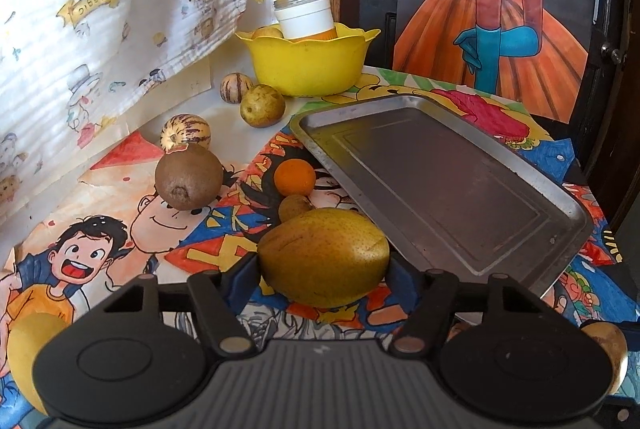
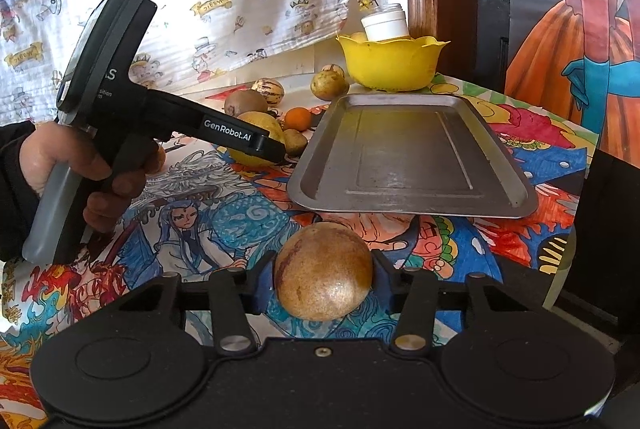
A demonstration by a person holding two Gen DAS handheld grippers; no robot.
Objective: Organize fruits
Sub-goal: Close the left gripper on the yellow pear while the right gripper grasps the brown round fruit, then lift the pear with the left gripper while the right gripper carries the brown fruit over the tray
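Note:
My left gripper (image 1: 323,265) is shut on a yellow-green pear (image 1: 323,255), just left of the metal tray (image 1: 460,185). In the right wrist view the left gripper (image 2: 276,149) shows holding that pear (image 2: 256,123) beside the tray (image 2: 408,157). My right gripper (image 2: 323,277) is shut on a round tan fruit (image 2: 323,271) in front of the tray's near edge. Loose fruits lie left of the tray: a brown kiwi-like fruit (image 1: 188,176), an orange (image 1: 294,177), a small brown fruit (image 1: 295,207), two striped melons (image 1: 186,131) (image 1: 236,87) and a green-brown fruit (image 1: 262,105).
A yellow bowl (image 1: 308,69) at the back holds a white-lidded jar (image 1: 306,15) and a fruit. A patterned curtain (image 1: 100,9) hangs at the left. The table is covered with cartoon drawings. Yellow fruits lie at the left wrist view's bottom corners (image 1: 28,353) (image 1: 608,345).

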